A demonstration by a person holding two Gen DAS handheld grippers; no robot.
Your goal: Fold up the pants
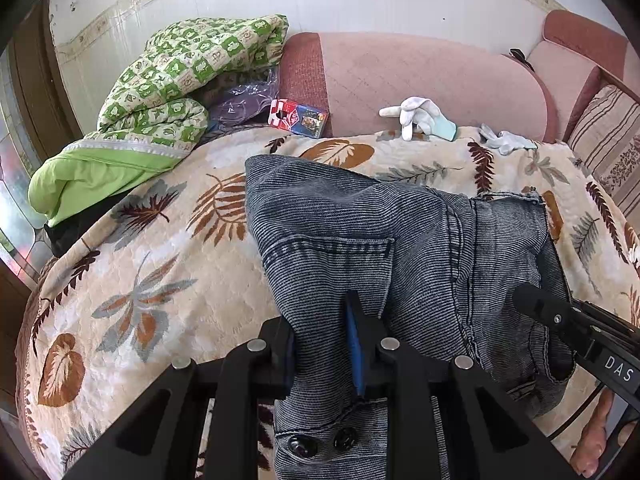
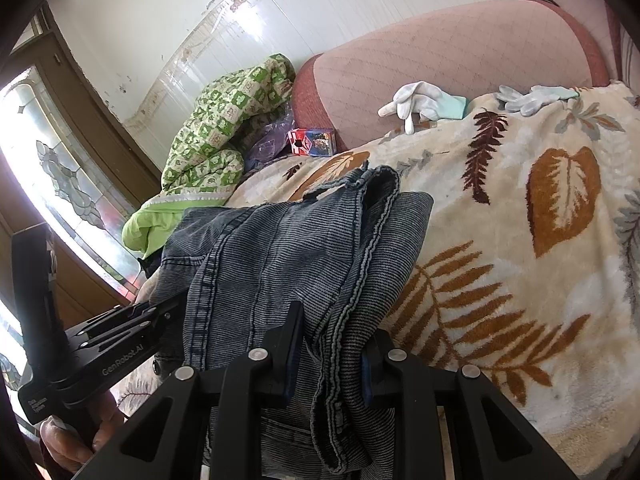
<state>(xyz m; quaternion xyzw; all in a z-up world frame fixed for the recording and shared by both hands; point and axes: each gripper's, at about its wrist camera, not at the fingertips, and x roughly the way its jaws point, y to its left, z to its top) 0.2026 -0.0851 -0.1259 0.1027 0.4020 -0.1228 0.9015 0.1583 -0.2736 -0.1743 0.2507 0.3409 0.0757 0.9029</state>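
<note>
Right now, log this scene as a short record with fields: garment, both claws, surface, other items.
garment: jeans, bunched and folded over, lying on the blanket
left claw: shut on the jeans near the button end
right claw: shut on the jeans at stacked seamed edges
surface: leaf-print blanket
other items: green quilt, two gloves, small box by the pink backrest
</note>
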